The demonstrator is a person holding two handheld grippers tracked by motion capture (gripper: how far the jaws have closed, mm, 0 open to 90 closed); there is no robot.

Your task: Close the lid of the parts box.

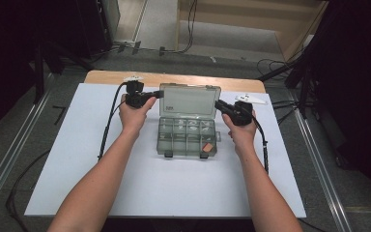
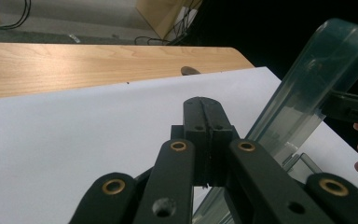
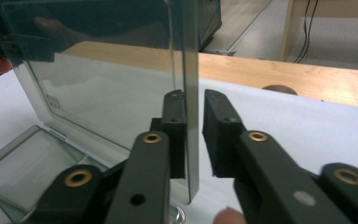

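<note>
Flanking the raised box lid (image 1: 189, 100), both claws, left (image 2: 206, 125) seemingly shut

A clear grey plastic compartment box (image 1: 187, 137) sits open on the white-covered wooden table (image 1: 77, 159), its lid (image 1: 190, 101) raised, with the left gripper (image 1: 157, 94) and right gripper (image 1: 218, 105) at the lid's side edges.

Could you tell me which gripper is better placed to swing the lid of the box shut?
Right gripper: its open jaws straddle the lid's edge. The left gripper is shut beside it.
</note>
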